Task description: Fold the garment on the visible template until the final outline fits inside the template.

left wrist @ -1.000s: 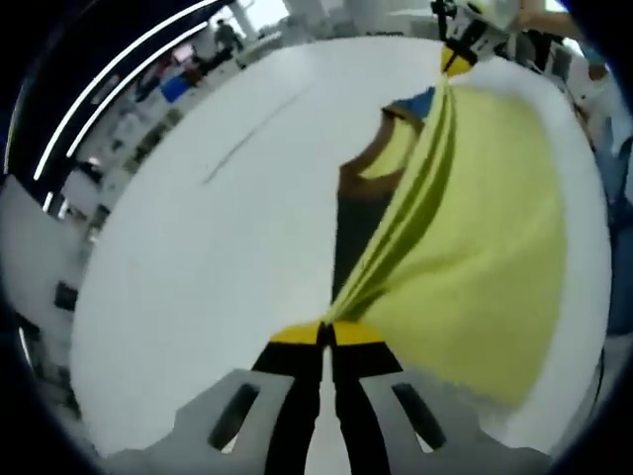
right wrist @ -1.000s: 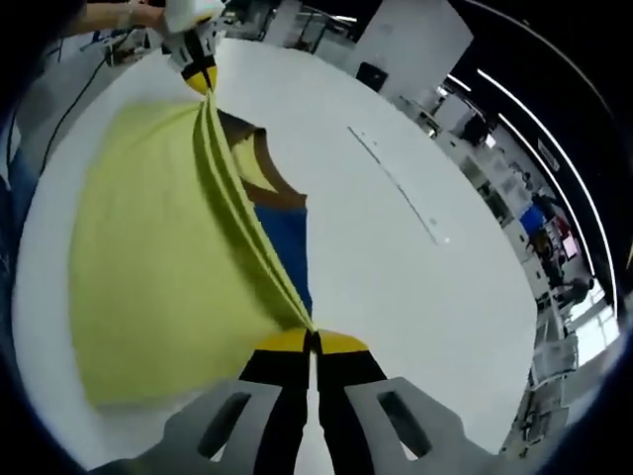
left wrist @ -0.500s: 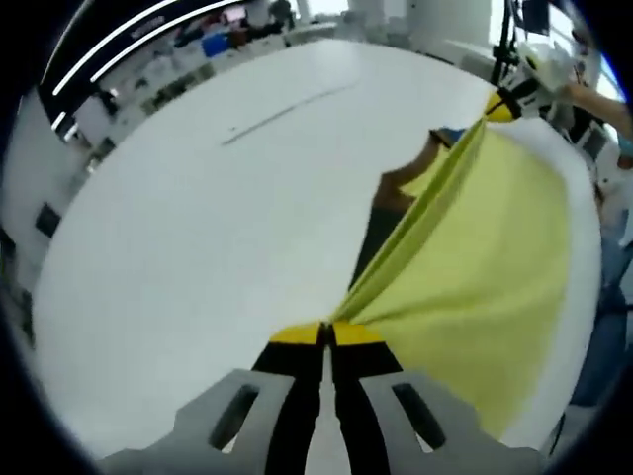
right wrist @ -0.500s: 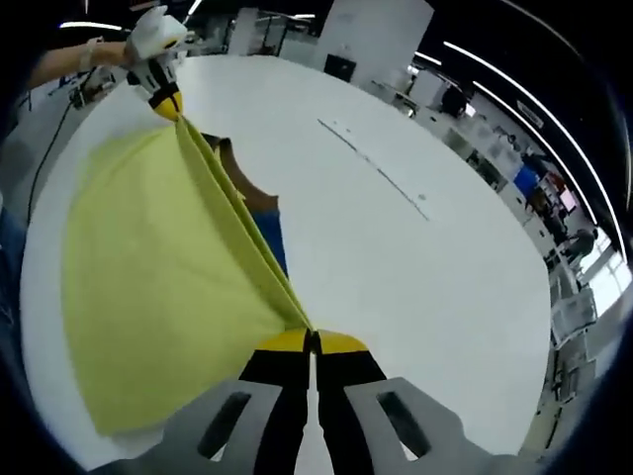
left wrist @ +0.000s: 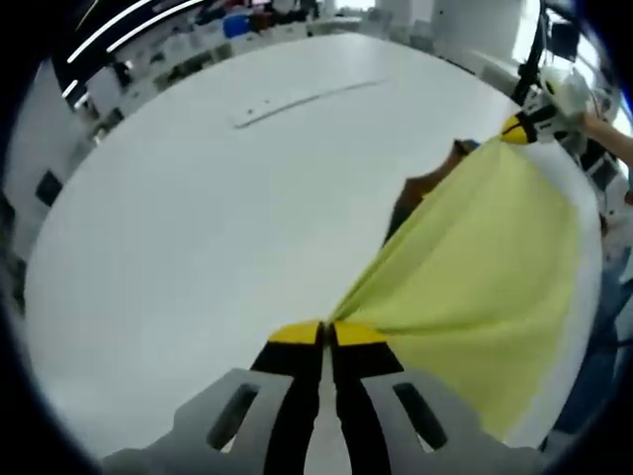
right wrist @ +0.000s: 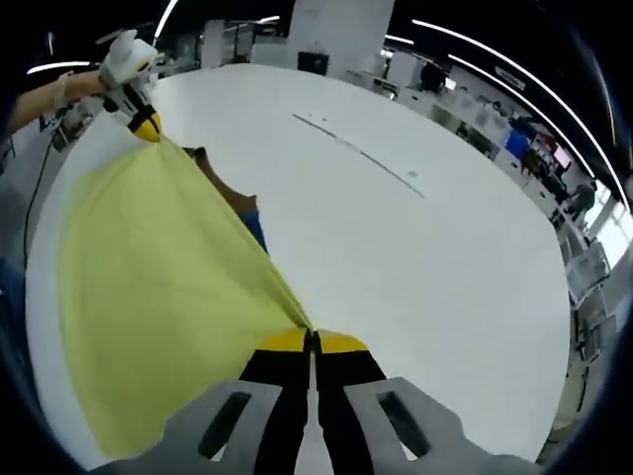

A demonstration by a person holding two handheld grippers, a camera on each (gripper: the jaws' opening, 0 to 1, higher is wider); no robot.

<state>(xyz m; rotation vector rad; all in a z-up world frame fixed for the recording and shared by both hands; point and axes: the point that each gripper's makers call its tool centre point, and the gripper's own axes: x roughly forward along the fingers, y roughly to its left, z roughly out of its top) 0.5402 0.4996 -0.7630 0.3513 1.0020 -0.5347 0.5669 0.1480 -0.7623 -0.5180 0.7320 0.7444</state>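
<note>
Both the left gripper (left wrist: 327, 332) and right gripper (right wrist: 311, 341) pinch the yellow fabric garment (left wrist: 475, 267) stretched taut between them; folding looks barely begun.

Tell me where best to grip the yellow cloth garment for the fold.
Probably where it is gripped now: the yellow cloth garment is pulled taut along its top edge, left gripper and right gripper pinching opposite ends, each from its outer side, so it hangs flat.
</note>
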